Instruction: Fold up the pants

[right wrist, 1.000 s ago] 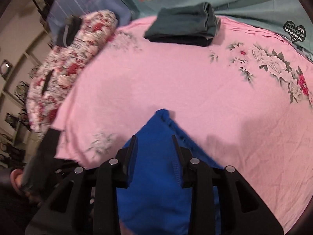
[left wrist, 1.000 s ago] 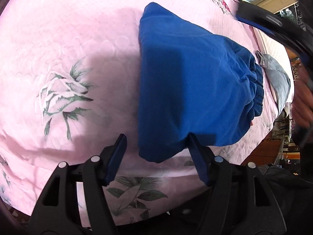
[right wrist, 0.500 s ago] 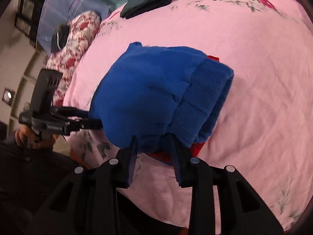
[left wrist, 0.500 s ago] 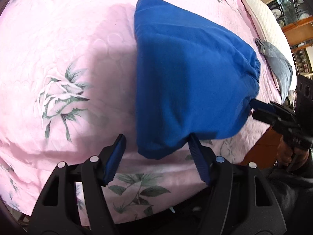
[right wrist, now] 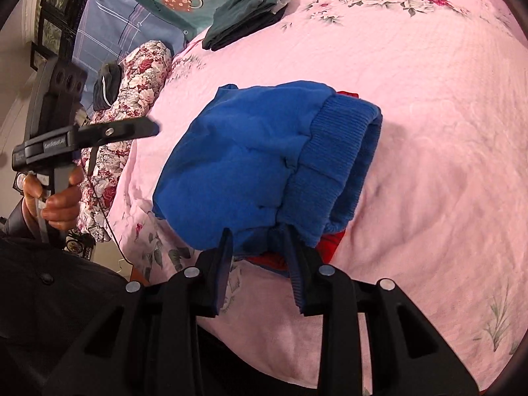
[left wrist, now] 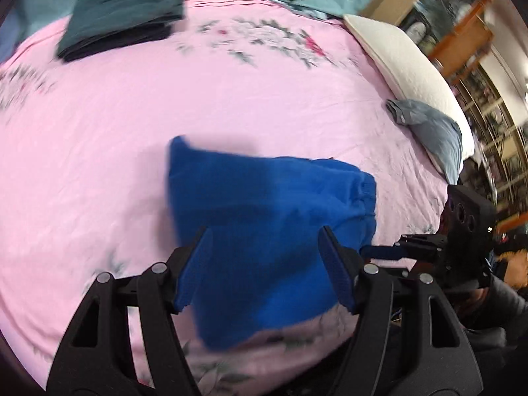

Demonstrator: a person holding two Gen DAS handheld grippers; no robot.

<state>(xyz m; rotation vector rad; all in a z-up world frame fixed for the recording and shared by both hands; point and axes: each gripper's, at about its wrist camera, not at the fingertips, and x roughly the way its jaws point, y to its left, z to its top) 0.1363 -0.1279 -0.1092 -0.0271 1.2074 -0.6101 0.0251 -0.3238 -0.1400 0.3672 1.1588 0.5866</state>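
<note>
The blue pants [left wrist: 264, 217] lie folded into a thick bundle on the pink floral bedspread [left wrist: 99, 132] near its front edge. In the right wrist view the pants [right wrist: 250, 161] show a ribbed waistband [right wrist: 343, 151] on the right with red fabric [right wrist: 331, 242] under it. My left gripper [left wrist: 265, 260] is open, its fingers either side of the bundle's near end. My right gripper [right wrist: 259, 250] is open with its tips at the bundle's near edge. The left gripper also shows in the right wrist view [right wrist: 99, 132], held above the bed's left side.
A stack of folded dark green clothes [left wrist: 122, 16] lies at the far side of the bed. A white pillow [left wrist: 402, 56] and a grey-blue garment [left wrist: 429, 128] lie at the right edge. A floral pillow [right wrist: 132, 92] lies at the left edge.
The left wrist view has swung up and away from the bundle, now showing the far side of the bed. The right gripper stays at the bundle's waistband end.
</note>
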